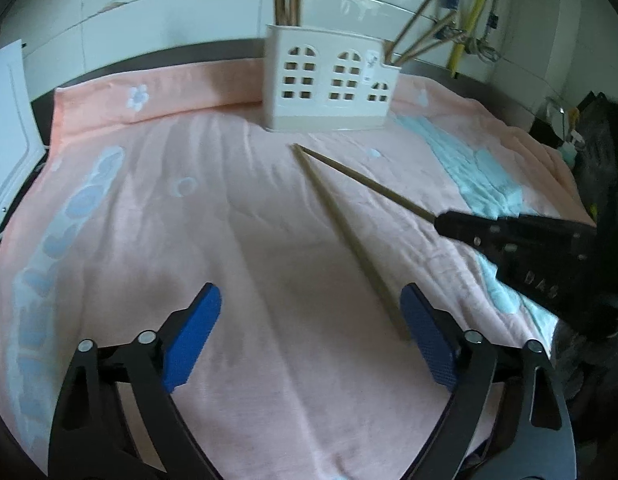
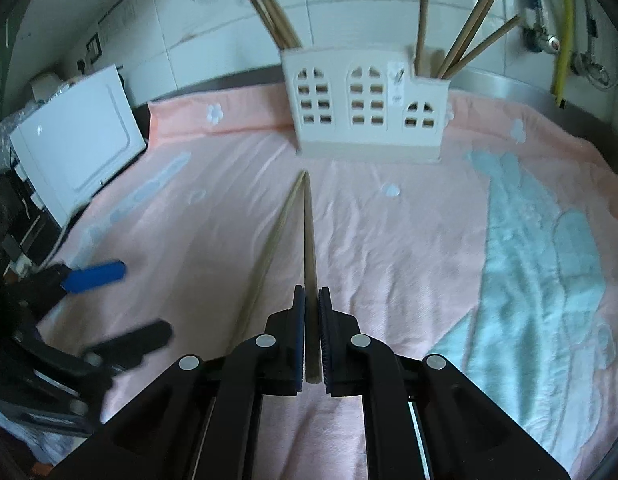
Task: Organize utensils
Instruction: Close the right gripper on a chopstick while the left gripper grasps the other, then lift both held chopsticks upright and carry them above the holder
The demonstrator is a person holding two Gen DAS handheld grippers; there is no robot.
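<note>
On the counter, pink towel (image 1: 229, 220) spread under white utensil holder (image 1: 329, 84) full of chopsticks. Only in right wrist view: white appliance (image 2: 77, 140) at left. Right tool (image 2: 311, 336) clamped on one chopstick (image 2: 309, 240); second chopstick (image 1: 345, 236) flat beside left tool (image 1: 309, 340), spread wide, empty.

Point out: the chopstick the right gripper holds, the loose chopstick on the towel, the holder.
held chopstick (image 2: 310, 240), right wrist view, mid shaft
loose chopstick (image 1: 345, 232), left wrist view, mid shaft
holder (image 2: 369, 136), right wrist view, front wall
</note>
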